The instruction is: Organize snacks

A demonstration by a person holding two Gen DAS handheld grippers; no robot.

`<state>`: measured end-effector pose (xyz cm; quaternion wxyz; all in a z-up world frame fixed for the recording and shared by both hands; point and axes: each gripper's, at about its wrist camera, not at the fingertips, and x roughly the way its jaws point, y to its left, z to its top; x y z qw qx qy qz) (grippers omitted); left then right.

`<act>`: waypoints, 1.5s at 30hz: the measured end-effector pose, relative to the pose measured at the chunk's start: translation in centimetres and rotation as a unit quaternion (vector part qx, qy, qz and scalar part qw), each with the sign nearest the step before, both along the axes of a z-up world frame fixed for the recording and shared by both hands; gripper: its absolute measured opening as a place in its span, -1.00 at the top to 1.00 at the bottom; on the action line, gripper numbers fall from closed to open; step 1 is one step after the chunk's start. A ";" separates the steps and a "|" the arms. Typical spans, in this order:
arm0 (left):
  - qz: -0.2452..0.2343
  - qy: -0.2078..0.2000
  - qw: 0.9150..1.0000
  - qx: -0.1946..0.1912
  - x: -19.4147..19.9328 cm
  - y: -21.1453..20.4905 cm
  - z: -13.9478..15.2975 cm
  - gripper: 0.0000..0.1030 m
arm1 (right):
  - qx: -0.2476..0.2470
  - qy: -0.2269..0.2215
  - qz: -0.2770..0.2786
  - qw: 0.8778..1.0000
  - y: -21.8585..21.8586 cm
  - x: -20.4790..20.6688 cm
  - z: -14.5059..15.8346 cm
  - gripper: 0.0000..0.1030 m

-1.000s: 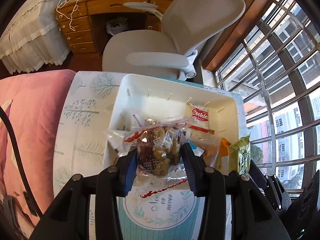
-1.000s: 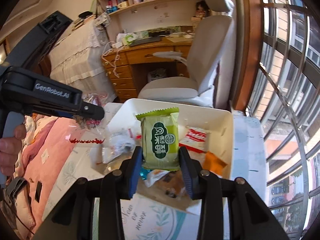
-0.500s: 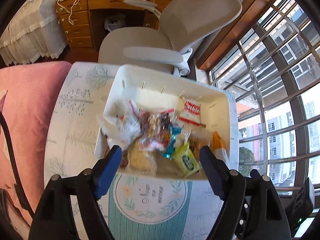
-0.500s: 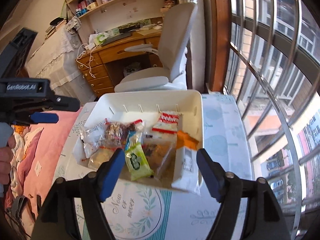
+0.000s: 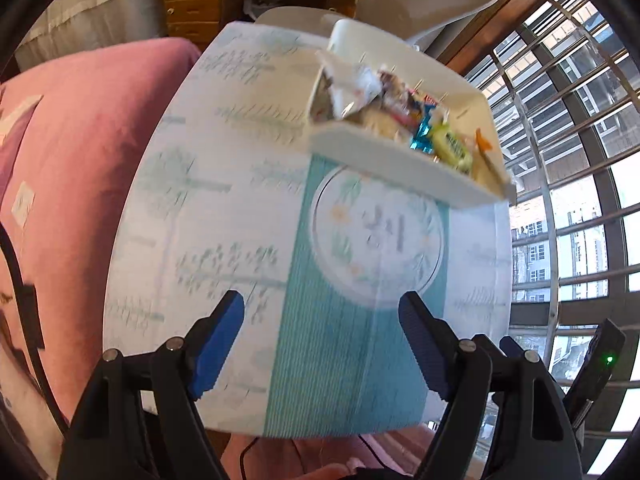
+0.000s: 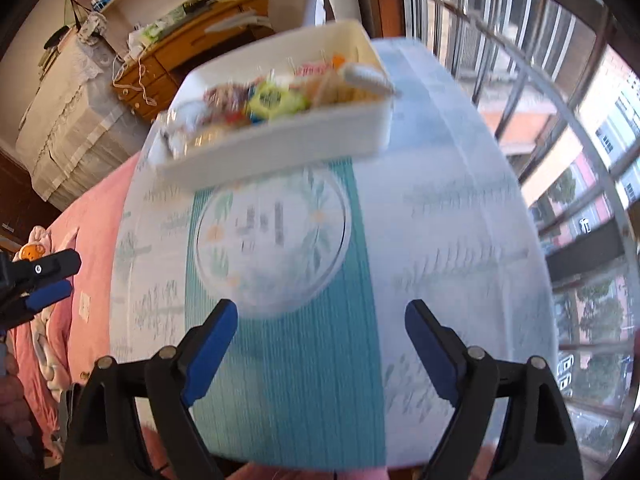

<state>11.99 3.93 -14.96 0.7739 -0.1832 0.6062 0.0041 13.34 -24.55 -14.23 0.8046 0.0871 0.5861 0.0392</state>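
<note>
Table (image 5: 248, 216): your patterned cloth, bin (image 5: 400, 160) of snacks (image 5: 448, 148) at far end.
Room: pink bed (image 5: 80, 140) beside; window bars (image 5: 580, 128) opposite.
Left gripper (image 5: 320, 320): wide, empty.
Right gripper (image 6: 320, 328): opening, empty.

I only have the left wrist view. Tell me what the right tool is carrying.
Observer: Nothing. The right tool has its jaws opening, with only the pale tree-patterned tablecloth showing between them.
Operator: Report where my left tool sits in the right wrist view.
Observer: The left tool shows at the left edge, seen against the pink bedding, well apart from the white rectangular plastic bin of snacks.
</note>
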 end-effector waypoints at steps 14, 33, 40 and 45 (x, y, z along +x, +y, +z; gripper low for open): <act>-0.029 -0.019 0.999 0.035 -8.6 -1.7 3.3 -0.53 | 0.011 0.019 0.015 1.000 0.6 -8.8 4.1 -0.69; -0.056 -0.152 0.979 0.127 -11.2 -9.0 14.6 -0.84 | -0.022 -0.053 0.029 0.998 -0.5 -12.6 14.5 -1.00; -0.032 -0.163 0.975 0.146 -12.5 -9.2 14.6 -0.99 | -0.027 -0.060 0.024 0.998 -1.0 -13.6 14.0 -1.00; -0.026 -0.146 0.979 0.143 -12.7 -9.0 13.8 -0.99 | -0.029 -0.071 0.037 0.996 -0.5 -13.7 14.3 -1.00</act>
